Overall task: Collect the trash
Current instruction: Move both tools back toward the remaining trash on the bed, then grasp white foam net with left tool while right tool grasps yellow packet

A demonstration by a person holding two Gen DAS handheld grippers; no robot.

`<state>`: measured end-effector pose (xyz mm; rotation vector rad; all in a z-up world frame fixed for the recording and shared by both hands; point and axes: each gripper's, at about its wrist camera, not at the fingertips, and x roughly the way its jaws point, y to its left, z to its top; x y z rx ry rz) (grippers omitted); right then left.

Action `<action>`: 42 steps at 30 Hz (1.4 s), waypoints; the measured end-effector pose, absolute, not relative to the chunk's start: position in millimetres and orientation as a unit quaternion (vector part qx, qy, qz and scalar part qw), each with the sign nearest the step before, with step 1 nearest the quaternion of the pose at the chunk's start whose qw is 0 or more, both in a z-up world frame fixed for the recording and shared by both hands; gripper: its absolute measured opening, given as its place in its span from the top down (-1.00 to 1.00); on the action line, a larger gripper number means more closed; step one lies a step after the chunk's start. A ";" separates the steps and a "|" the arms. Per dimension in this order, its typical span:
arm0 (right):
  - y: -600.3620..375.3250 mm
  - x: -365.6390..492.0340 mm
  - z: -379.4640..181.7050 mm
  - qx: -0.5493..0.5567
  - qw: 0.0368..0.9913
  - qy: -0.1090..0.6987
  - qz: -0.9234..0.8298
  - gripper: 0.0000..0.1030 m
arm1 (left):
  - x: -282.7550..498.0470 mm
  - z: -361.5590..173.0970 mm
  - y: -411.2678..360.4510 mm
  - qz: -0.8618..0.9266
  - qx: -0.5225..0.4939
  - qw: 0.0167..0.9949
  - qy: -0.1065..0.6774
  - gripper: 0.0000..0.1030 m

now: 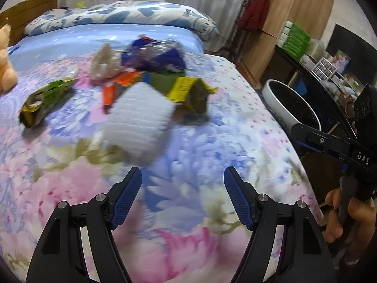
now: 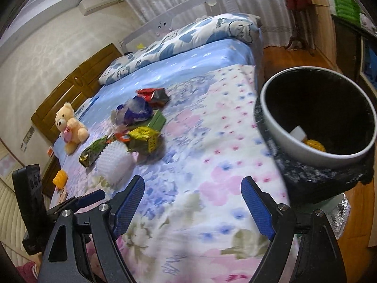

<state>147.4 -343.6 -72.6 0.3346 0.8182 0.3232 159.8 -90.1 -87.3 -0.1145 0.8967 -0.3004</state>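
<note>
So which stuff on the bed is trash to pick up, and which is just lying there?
Trash job: white foam piece, green wrapper, yellow-green box, purple bag, red wrapper, bin.

Just lying about: teddy bear, pillow, red coat.

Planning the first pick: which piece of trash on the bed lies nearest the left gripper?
The white bumpy foam piece; the snack wrappers lie farther up the bed, beyond it.

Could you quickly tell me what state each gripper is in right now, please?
Left gripper: open, nothing between its fingers, above the floral bedspread.
Right gripper: open, holding nothing, also over the bedspread.
</note>
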 end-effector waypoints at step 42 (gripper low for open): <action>-233.6 249.3 -89.8 0.155 0.869 0.417 0.216 -0.33 | 223.0 -102.3 -46.5 -0.139 -0.079 0.880 0.447 -0.38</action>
